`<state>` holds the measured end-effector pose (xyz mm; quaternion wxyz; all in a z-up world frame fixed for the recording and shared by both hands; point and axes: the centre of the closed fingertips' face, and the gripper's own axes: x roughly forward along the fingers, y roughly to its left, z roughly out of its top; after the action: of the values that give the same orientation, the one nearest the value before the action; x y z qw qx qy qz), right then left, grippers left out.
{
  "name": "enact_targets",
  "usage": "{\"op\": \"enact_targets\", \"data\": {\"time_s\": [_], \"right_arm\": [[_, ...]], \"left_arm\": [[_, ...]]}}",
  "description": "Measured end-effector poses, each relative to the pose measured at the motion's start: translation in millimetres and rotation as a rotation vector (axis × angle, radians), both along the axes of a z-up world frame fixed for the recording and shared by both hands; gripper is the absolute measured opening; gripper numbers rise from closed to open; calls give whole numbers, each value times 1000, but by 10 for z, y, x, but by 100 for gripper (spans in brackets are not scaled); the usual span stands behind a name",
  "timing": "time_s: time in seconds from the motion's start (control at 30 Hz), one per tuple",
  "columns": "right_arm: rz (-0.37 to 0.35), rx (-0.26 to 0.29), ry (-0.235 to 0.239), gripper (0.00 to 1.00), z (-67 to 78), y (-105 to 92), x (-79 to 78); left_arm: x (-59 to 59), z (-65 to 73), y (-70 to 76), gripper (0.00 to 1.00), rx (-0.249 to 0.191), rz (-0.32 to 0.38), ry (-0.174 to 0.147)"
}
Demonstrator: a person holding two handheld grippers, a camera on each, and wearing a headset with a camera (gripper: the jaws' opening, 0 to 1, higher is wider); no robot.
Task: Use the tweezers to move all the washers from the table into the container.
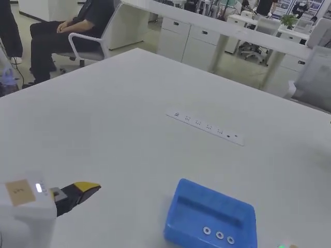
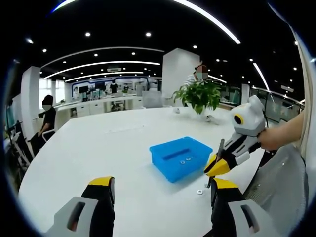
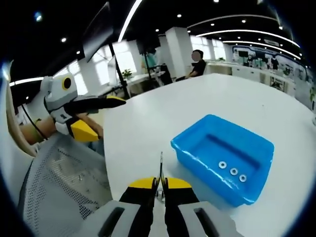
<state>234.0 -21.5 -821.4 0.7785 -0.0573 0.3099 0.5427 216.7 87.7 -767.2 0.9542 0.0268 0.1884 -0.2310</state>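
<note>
Head view: blue container (image 1: 173,222) on the white bench (image 1: 129,103) holds three washers (image 1: 219,235). Left gripper view: left hand-held gripper (image 2: 163,182) jaws stand wide, empty; one washer (image 2: 199,191) lies on the bench (near the container). Right gripper view: right hand-held gripper (image 3: 160,183) clamped on the tweezers (image 3: 161,167)

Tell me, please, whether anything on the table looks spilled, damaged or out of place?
Nothing stands out. The container sits flat and intact on the table, with three washers inside. One washer lies on the table beside it, simply not yet moved. The right gripper is shut on the tweezers.
</note>
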Motion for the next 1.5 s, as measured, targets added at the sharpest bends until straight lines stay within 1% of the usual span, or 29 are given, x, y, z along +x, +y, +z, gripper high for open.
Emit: {"op": "enact_targets", "data": {"time_s": [0.07, 0.17, 0.27, 0.43, 0.87, 1.03, 1.27, 1.5], "right_arm": [[-8, 4, -1, 3, 47, -23, 30], [-27, 23, -5, 3, 124, -43, 81], [-39, 35, -2, 3, 177, -49, 110], [-48, 47, 1, 3, 220, -54, 132], [-61, 65, -22, 3, 376, -56, 249], [-60, 71, -44, 3, 454, -32, 349], [-48, 78, -81, 3, 566, 53, 520], [-28, 69, -108, 3, 594, 138, 673]], "left_arm": [[-4, -2, -1, 81, 2, -1, 0], [-9, -4, -1, 81, 5, -2, 0], [-7, 5, 9, 81, 0, 5, -3], [-9, 4, 11, 81, 1, 8, -3], [2, 18, 15, 80, -2, 15, -6], [6, 21, 14, 80, -4, 14, -7], [12, 21, 25, 80, -5, 17, -7], [14, 18, 32, 80, -7, 18, -6]]}}
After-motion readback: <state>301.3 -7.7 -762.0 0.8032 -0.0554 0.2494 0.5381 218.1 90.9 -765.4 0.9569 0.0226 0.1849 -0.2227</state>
